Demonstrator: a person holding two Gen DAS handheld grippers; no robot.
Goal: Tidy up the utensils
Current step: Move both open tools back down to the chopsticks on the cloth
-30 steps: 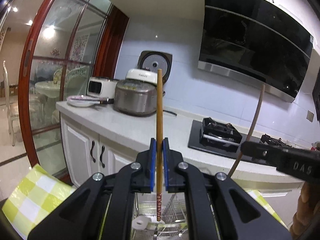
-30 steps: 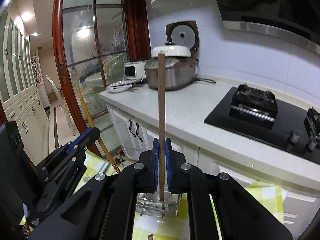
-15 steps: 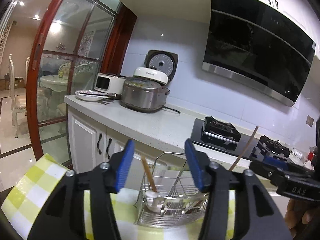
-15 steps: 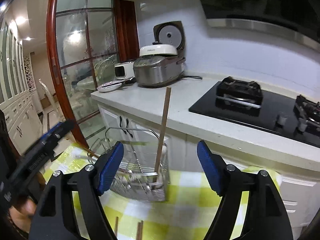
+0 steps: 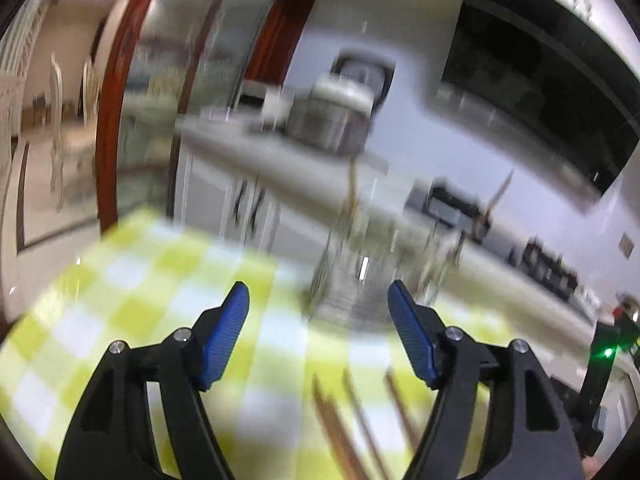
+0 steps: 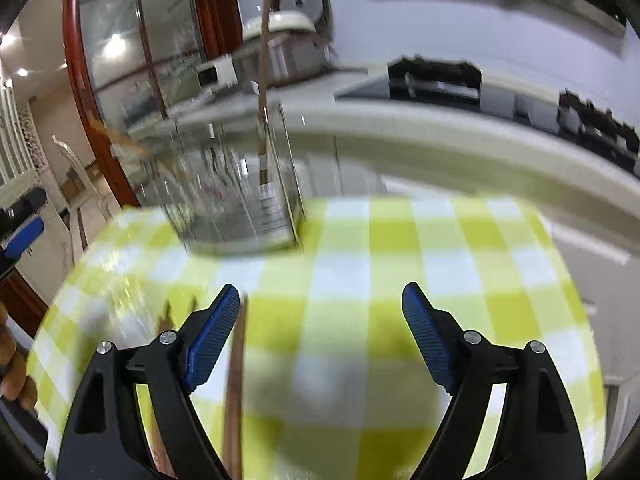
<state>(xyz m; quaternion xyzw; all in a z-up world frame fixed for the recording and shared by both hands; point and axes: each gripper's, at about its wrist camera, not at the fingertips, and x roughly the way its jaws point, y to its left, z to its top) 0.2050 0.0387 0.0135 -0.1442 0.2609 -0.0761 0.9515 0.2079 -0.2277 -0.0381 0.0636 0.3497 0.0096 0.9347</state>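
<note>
1. Left gripper [image 5: 318, 320] hangs over the checked cloth [image 5: 132, 312], blue fingers [image 5: 226, 330] spread wide with nothing between them
2. Right gripper [image 6: 320, 328] likewise has its fingers [image 6: 212, 334] wide apart and bare
3. Wire rack [image 6: 236, 200] stands on the cloth at its far edge, ahead of both grippers; both views are motion-blurred
4. One chopstick [image 6: 263, 80] stands nearly upright in the rack; a second [image 5: 496, 200] leans out at its right side
5. More chopsticks [image 5: 348, 424] lie flat on the cloth near the left gripper; one [image 6: 234, 392] lies just beside the right gripper's left finger
</note>
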